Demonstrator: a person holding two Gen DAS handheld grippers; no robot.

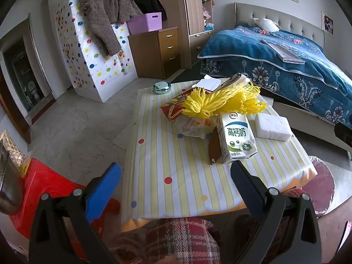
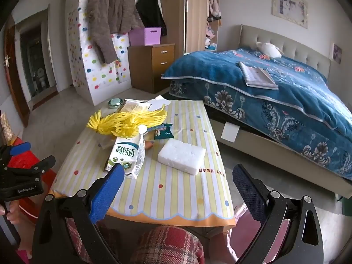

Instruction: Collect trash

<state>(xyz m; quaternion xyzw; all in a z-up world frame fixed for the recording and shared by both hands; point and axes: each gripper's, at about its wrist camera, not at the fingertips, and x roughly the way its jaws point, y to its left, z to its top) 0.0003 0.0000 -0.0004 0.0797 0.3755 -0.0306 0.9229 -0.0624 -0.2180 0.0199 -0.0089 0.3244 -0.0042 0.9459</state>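
Note:
A low table [image 1: 176,189] with a striped, dotted cloth holds the trash. A white and green milk carton [image 1: 236,138] lies near the middle, beside a white foam block [image 1: 272,126]. Behind them are yellow foam netting [image 1: 220,103], a crumpled plastic bag [image 1: 193,126] and a red packet [image 1: 173,107]. My left gripper [image 1: 176,169] hovers open over the table's near part, short of the carton. My right gripper [image 2: 179,170] is open too, above the near edge, with the carton [image 2: 126,154] by its left finger and the foam block [image 2: 181,156] ahead. Nothing is held.
A bin lined with a pink bag [image 1: 323,182] stands at the table's right corner. A red stool [image 1: 41,189] is on the left. A bed with a blue blanket [image 2: 275,92] lies to the right. A green tin [image 1: 161,87] and white papers [image 1: 209,83] sit at the far edge.

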